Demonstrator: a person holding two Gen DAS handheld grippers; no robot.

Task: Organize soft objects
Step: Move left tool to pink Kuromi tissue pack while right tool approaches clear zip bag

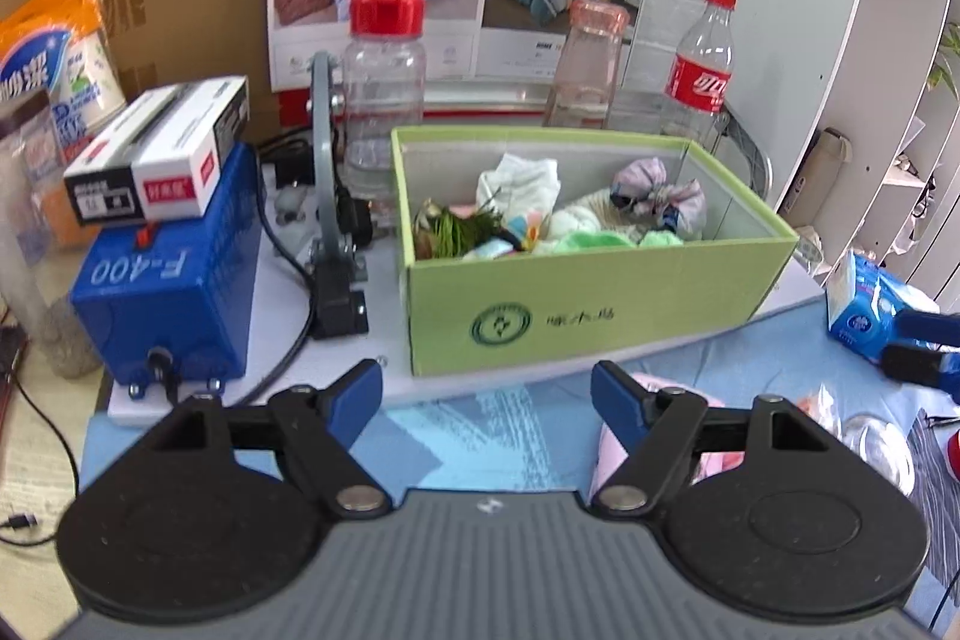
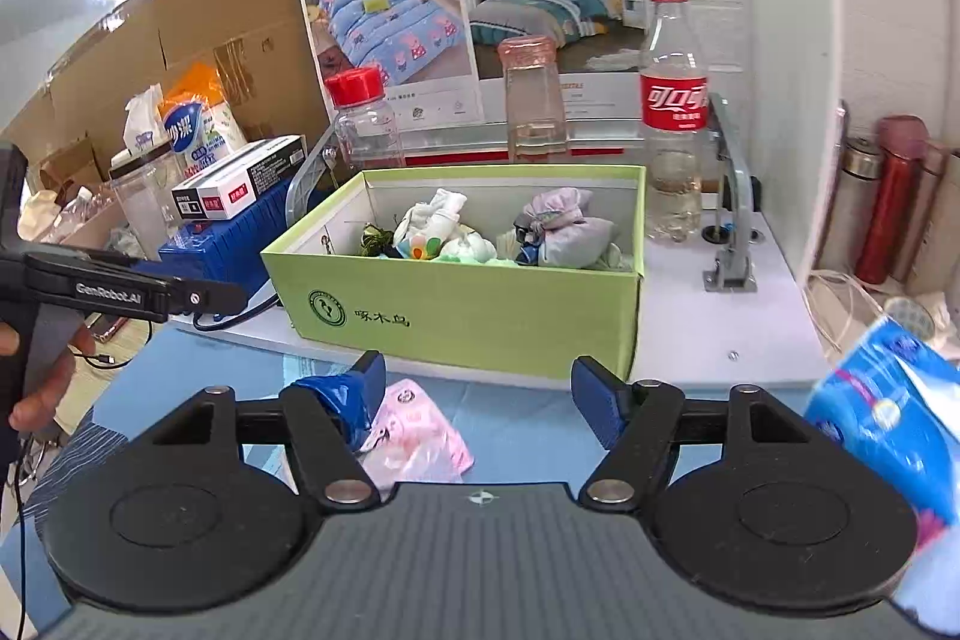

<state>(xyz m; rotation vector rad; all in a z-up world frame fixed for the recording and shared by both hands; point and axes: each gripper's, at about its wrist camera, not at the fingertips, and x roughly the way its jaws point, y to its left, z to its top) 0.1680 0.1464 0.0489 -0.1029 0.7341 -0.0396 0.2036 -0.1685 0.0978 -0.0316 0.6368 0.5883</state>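
Green box on white board, lid off, sitting past the blue cloth that covers the near table. Inside the box: white bundle, lilac knotted bundle, green fuzzy piece, pale green rolled cloths – all piled loose, touching each other.

Left gripper spread wide, nothing between the jaws, hovering over the blue cloth just short of the box's near wall. Pink packet lying on the cloth beside and partly under its right finger; contact cannot be told.

Right gripper also spread, nothing pinched. Same pink packet seen lying flat on the cloth near its left finger, with a crumpled blue item right behind that finger – touching or not, cannot tell.

Blue tissue pack at far right edge of right wrist view, blurred. Also seen in left wrist view, just behind the other gripper's fingertips.

Behind the box: red-capped clear jar, pink-topped glass bottle, cola bottle, all upright. Blue machine left of the box, small carton resting on top.

Person's hand on the left gripper's grip at left edge of right wrist view.
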